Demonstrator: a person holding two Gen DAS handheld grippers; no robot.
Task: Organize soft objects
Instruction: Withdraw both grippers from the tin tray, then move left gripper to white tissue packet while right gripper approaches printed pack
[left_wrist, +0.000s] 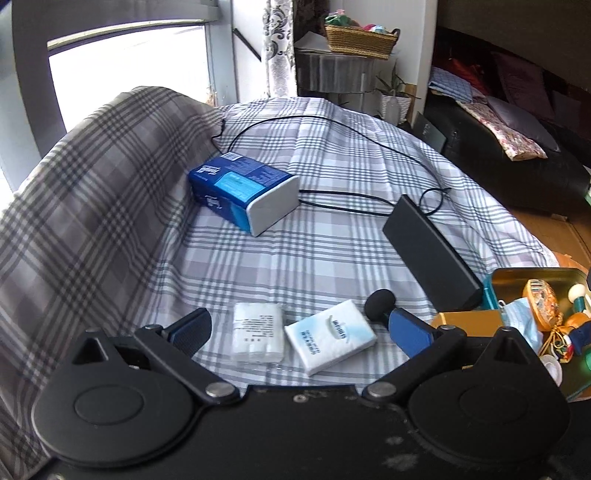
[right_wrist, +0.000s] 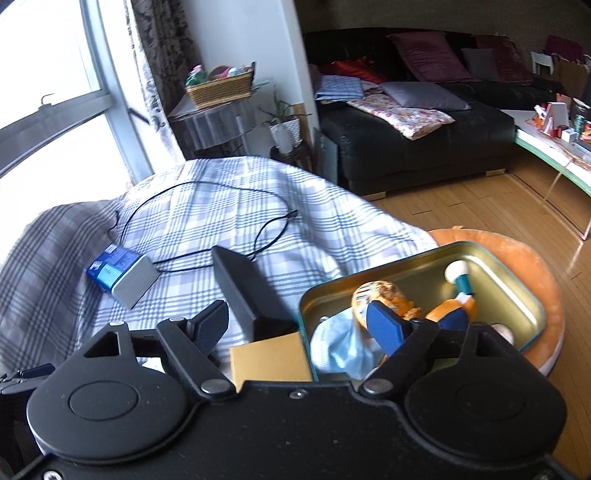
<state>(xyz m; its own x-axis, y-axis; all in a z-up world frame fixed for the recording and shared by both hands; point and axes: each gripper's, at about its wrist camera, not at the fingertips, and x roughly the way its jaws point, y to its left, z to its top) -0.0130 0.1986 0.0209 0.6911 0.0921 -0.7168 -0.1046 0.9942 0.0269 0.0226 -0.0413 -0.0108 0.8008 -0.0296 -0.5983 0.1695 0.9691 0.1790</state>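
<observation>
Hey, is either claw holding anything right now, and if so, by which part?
No, nothing is held. The left claw stands open over two tissue packs without pinching them, and the right claw stands open over the tin.

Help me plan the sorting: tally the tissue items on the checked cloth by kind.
Small white tissue packs: 2, one plain and one with a blue print
Big blue tissue pack: 1
Total: 3
</observation>
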